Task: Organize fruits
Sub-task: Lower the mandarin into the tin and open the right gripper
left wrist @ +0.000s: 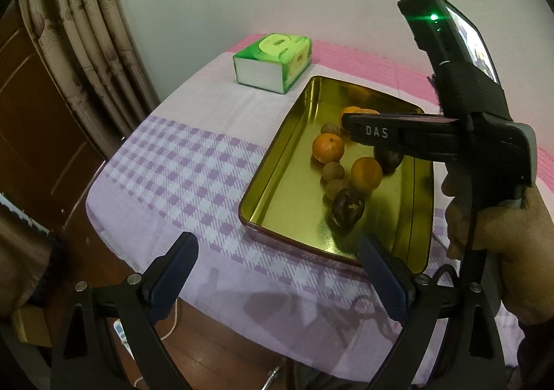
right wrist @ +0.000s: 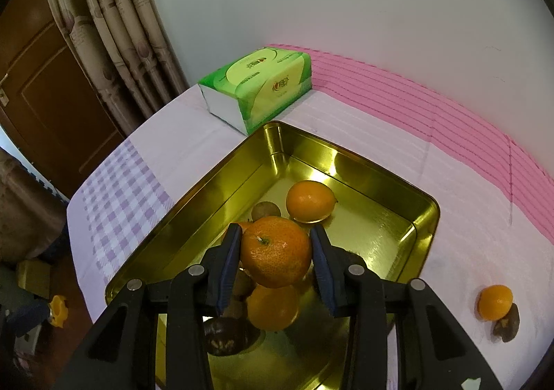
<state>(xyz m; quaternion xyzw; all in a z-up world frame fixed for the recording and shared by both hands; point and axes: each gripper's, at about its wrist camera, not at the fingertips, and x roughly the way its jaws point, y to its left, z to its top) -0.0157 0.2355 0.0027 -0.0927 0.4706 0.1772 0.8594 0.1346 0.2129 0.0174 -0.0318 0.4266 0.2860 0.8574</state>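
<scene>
A gold metal tray (left wrist: 277, 182) (right wrist: 214, 182) sits on the table and holds several oranges, small brown fruits and dark purple fruits. My right gripper (right wrist: 277, 251) is shut on an orange (right wrist: 275, 251) and holds it above the tray's fruit pile; it shows from the side in the left wrist view (left wrist: 360, 130). My left gripper (left wrist: 277, 272) is open and empty, hovering over the table's near edge in front of the tray. One more orange (right wrist: 495, 301) and a dark fruit (right wrist: 507, 324) lie on the cloth to the right of the tray.
A green tissue box (left wrist: 273, 61) (right wrist: 256, 85) stands behind the tray. The table has a purple checked cloth (left wrist: 173, 165) and a pink strip along the wall. Curtains and a wooden door stand at left. The floor drops off past the table's near edge.
</scene>
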